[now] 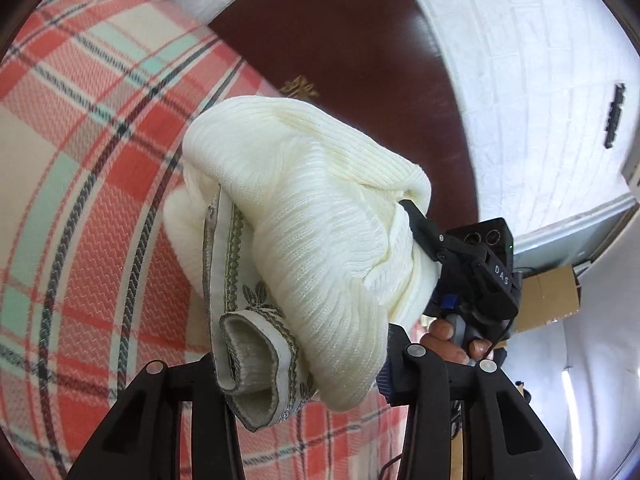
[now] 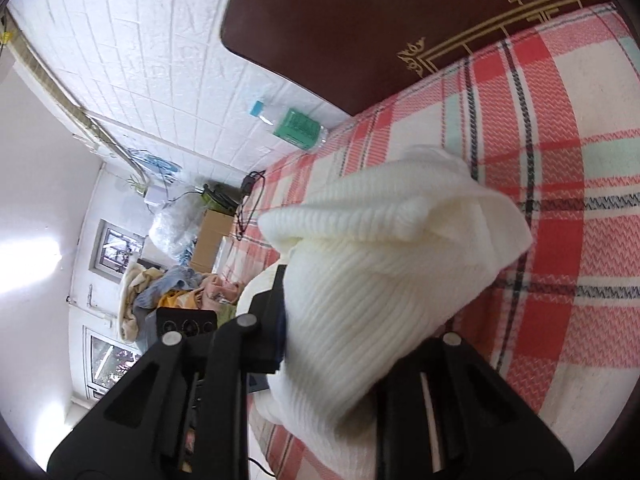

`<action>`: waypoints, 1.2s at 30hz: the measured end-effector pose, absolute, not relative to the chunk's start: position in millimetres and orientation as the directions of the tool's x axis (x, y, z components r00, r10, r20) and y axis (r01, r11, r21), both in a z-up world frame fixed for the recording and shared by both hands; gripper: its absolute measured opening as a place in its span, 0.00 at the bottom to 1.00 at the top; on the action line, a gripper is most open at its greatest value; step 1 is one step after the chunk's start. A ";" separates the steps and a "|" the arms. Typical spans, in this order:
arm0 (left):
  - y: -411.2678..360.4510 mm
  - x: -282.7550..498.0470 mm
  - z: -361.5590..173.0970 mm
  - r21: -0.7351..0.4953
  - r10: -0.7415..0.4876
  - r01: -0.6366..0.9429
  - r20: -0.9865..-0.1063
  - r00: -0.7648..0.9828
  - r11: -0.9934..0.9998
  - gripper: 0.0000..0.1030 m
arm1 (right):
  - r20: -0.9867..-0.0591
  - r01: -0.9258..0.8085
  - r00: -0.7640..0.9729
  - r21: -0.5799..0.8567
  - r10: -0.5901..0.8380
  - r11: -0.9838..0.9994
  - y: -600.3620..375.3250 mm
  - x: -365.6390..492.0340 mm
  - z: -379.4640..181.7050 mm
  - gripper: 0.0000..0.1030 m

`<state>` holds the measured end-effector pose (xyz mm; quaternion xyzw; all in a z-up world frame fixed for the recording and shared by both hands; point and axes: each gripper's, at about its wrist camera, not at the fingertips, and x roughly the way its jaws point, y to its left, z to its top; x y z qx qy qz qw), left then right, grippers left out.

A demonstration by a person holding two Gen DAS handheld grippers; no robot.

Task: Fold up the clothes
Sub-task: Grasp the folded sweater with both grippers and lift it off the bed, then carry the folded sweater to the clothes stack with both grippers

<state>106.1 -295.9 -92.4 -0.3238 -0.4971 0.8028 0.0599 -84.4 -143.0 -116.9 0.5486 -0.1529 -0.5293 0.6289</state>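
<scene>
Both tongs, left and right, are pinched on a cream knit garment, held above a plaid bed cover. Dark headboard, white brick wall. Embroidered trim is seen in left view only; clothes pile in right only.

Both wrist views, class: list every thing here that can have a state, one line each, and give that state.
Cream knit garment: bunched, lifted off the bedspread, held by both tools.
Trimmed band: part of the garment, curled over, between the left tool's fingers.
Left tool: shut on the garment.
Right tool: shut on the garment.
Plaid bedspread: spread flat.
Clothes pile: heaped, unfolded.
</scene>
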 end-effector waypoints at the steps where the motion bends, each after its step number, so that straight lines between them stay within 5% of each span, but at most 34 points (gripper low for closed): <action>1: -295.3 112.3 -84.4 -0.835 0.414 0.213 -0.453 -0.790 -0.506 0.41 | -0.372 0.496 0.394 0.856 -0.841 -0.146 -140.9 -81.3 -109.4 0.23; 18: -338.9 213.3 84.4 -0.698 0.174 0.125 -0.342 -0.923 -0.705 0.41 | -0.172 0.546 0.530 0.819 -0.830 0.179 -174.1 21.0 44.7 0.23; 29: -435.9 341.7 190.0 -0.594 -0.163 0.341 -0.333 -0.929 -0.729 0.41 | -0.065 0.467 0.694 0.799 -0.717 0.380 -303.4 153.6 148.3 0.23; 36: -488.7 422.9 199.4 -0.604 -0.320 0.462 -0.333 -0.887 -0.650 0.42 | -0.080 0.398 0.760 0.842 -0.644 0.365 -382.3 240.5 156.6 0.23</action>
